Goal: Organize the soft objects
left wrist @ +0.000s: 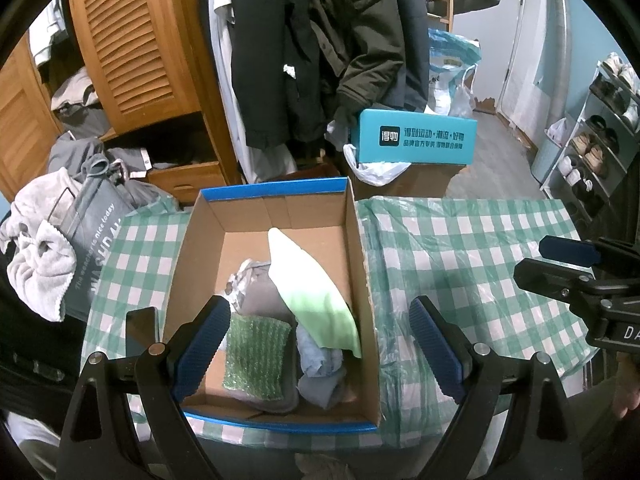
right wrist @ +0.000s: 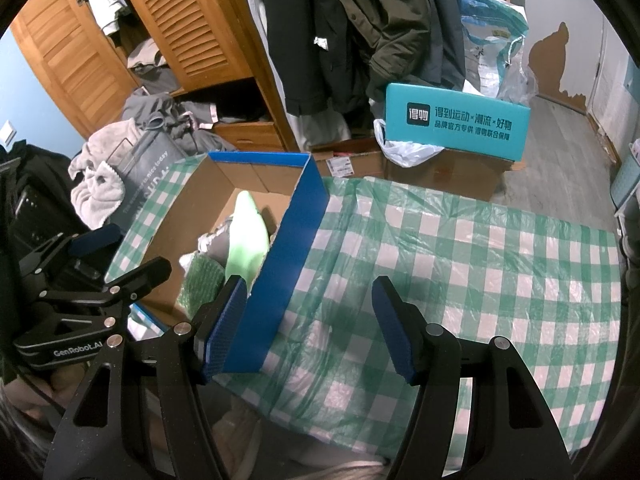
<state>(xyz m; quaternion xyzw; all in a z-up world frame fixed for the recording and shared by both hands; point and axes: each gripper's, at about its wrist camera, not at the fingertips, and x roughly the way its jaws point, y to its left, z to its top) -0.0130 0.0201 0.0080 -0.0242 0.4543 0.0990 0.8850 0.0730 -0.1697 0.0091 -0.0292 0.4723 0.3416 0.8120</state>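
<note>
Your left gripper (left wrist: 320, 344) gapes empty over the box (left wrist: 362, 256); your right gripper (right wrist: 308, 328) hangs spread, holding nothing.

A wooden wardrobe (left wrist: 132, 52) with louvred doors stood open at the back left, dark coats (left wrist: 320, 40) hanging just beside it. The walls (right wrist: 28, 92) were pale blue and the floor (right wrist: 560, 140) grey. A shoe rack (left wrist: 596, 136) lined the right wall. A green-and-white checked cloth (right wrist: 480, 264) covered the counter.

A home bedroom was shown. Dark hanging coats (left wrist: 320, 40), a louvred wooden wardrobe (left wrist: 132, 40) and a white shoe rack (left wrist: 596, 132) were seen.
</note>
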